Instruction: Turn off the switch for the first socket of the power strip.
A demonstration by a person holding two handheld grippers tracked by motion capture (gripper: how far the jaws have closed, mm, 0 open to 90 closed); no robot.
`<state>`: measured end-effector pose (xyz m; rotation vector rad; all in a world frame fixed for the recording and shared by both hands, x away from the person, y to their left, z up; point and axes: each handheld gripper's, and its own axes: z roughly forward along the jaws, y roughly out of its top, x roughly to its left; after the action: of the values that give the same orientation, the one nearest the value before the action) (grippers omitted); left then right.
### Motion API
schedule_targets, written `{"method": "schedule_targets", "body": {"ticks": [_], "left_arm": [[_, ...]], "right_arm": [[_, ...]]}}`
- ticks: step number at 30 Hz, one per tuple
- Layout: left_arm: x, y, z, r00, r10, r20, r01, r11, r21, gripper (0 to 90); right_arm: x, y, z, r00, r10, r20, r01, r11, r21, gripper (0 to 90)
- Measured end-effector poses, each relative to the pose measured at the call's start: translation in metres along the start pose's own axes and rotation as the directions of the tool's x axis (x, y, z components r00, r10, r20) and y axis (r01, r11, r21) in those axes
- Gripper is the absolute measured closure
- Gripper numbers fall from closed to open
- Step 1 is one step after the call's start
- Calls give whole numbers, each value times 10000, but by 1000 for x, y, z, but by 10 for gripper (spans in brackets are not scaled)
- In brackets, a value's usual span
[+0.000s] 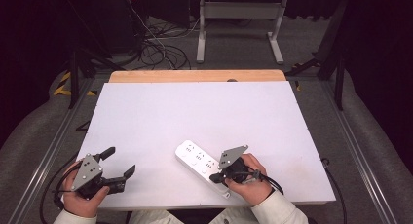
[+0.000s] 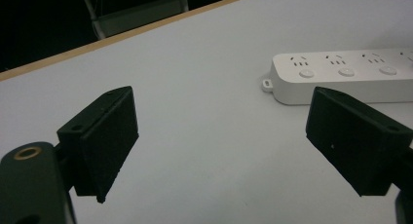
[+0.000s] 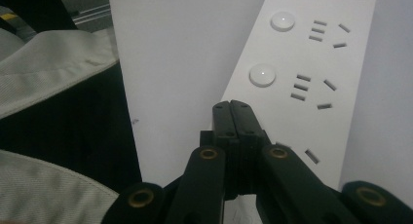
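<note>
The white tabletop (image 1: 195, 117) takes up most of the high view, bare apart from one thing near its front edge, with a strip of wood showing along its far side. That thing is a white power strip (image 1: 200, 162), lying flat and slanted, its near end reaching toward the person's right hand; in the left claw's view it sits well ahead and to the right, nothing plugged into it, a round button beside each socket. The right claw (image 1: 216, 177) hovers over the near end of the strip with its jaws clenched together on nothing, and in its own view the closed tips (image 3: 231, 112) point down at the strip's face just below one round button (image 3: 262, 75); whether the tips touch the plastic I cannot tell. The left claw (image 1: 121, 165) rests near the front left corner of the tabletop, well apart from the strip, its jaws released wide with only bare surface between them. As I judge it, the work is to press the strip's buttons with the closed tips, and it looks barely begun: the tips are lined up near a button but not on it, so pressing is left to do.
</note>
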<state>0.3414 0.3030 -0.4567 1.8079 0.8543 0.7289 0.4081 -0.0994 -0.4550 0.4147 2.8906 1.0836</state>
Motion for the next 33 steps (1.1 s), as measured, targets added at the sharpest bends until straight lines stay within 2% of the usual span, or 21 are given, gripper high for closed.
{"method": "schedule_targets", "body": {"ticks": [7, 10, 11, 13, 16, 22, 33], "left_arm": [[0, 0, 0, 10000, 60, -20, -60, 10000, -15, 122], [1, 0, 0, 10000, 25, -3, -25, 10000, -6, 123], [1, 0, 0, 10000, 31, -5, -31, 10000, 0, 123], [1, 0, 0, 10000, -16, -32, 16, 10000, 11, 122], [1, 0, 0, 10000, -35, -23, 35, 10000, 12, 123], [0, 0, 0, 10000, 32, -25, -32, 10000, 3, 123], [1, 0, 0, 10000, 49, -11, -49, 10000, 22, 123]], "right_arm": [[-1, 0, 0, 10000, 18, 62, -18, 10000, -22, 900], [2, 1, -3, 9996, -185, 219, 190, 9995, -265, 900], [4, 2, -5, 9979, -450, 470, 460, 9987, -221, 900], [7, 6, -13, 9983, -451, 373, 485, 9943, -952, 900], [11, 12, -24, 9949, -688, 738, 780, 9885, -1293, 900], [11, 12, -30, 9934, -625, 963, 764, 9859, -1485, 900], [12, 14, -32, 9934, -625, 962, 787, 9814, -1750, 900]]}}
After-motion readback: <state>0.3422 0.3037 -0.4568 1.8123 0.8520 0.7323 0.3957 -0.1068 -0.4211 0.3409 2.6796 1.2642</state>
